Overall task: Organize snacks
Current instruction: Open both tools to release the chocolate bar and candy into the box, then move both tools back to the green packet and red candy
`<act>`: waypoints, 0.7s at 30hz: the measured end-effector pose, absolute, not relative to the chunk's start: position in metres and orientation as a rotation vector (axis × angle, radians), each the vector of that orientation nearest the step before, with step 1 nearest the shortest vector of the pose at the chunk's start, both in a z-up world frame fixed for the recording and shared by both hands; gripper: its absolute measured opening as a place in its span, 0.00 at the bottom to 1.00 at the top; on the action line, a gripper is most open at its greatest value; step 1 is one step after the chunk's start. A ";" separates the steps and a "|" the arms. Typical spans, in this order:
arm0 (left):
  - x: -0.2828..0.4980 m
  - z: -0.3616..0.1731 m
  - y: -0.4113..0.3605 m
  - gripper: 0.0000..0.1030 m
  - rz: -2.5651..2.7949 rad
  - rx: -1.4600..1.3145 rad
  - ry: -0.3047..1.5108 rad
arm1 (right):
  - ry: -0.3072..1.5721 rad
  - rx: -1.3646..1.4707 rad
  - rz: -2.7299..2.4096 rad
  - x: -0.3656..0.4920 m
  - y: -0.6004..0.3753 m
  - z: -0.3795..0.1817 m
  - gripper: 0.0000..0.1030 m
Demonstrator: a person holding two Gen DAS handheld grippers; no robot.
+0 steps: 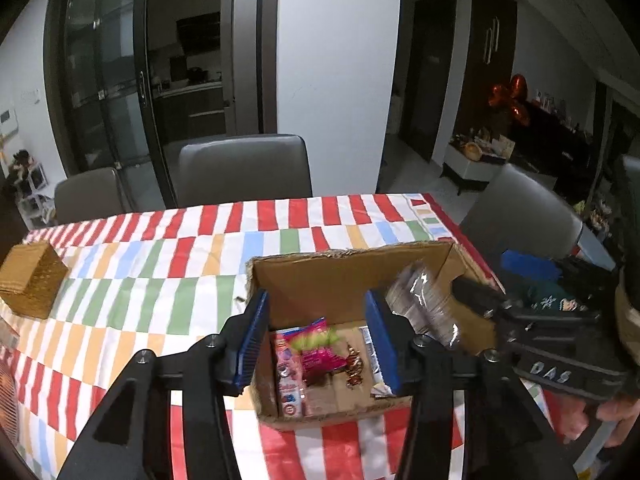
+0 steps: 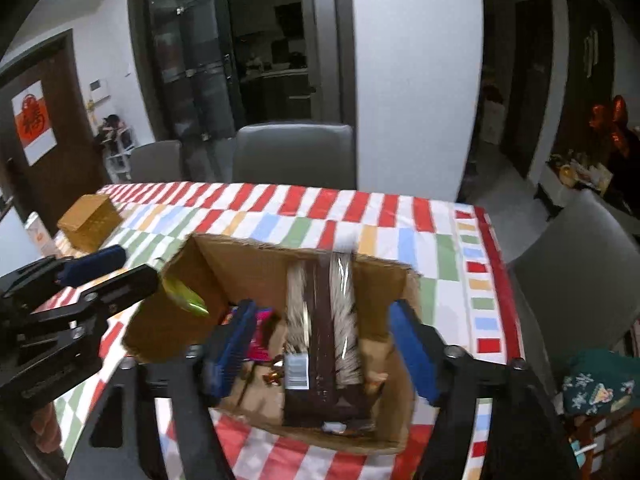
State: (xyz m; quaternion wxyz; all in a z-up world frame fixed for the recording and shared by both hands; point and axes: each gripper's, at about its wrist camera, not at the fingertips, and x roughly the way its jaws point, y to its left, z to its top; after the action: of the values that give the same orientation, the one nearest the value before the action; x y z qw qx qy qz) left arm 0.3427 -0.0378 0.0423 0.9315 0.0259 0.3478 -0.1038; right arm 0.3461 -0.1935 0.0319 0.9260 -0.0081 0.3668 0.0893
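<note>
An open cardboard box (image 1: 320, 272) (image 2: 224, 264) sits on the striped tablecloth. It holds a pink snack pouch (image 1: 316, 350), a pink-and-white packet (image 1: 289, 380) and small gold-wrapped sweets (image 1: 354, 364). My left gripper (image 1: 318, 344) is open and empty, its blue pads straddling the box's left part. My right gripper (image 2: 324, 344) is open over the box. A long dark brown snack pack (image 2: 324, 340) with clear film lies between its fingers, standing tilted in the box; it also shows in the left wrist view (image 1: 424, 304). A yellow-green wrapper (image 2: 186, 298) lies on the box's left rim.
A woven golden box (image 1: 30, 280) (image 2: 90, 220) stands at the table's far left. Grey chairs (image 1: 244, 168) line the far side and another chair (image 2: 576, 248) is at the right. A green patterned cloth (image 2: 600, 384) lies at the right.
</note>
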 end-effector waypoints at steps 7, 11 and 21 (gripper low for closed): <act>0.296 0.038 -0.042 0.56 -0.226 0.119 0.664 | 0.707 -0.047 0.161 0.304 -0.200 0.039 0.69; 0.264 0.035 -0.044 0.58 -0.236 0.134 0.652 | 0.684 -0.057 0.160 0.269 -0.203 0.036 0.69; 0.189 0.028 -0.037 0.62 -0.260 0.142 0.633 | 0.684 -0.066 0.231 0.190 -0.193 0.019 0.69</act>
State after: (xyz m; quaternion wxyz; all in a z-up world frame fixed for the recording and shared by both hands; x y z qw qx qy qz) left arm 0.1890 -0.0366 0.0277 0.9395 0.0694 0.3102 -0.1273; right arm 0.1899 -0.1933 0.0191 0.9350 -0.0321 0.3348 0.1129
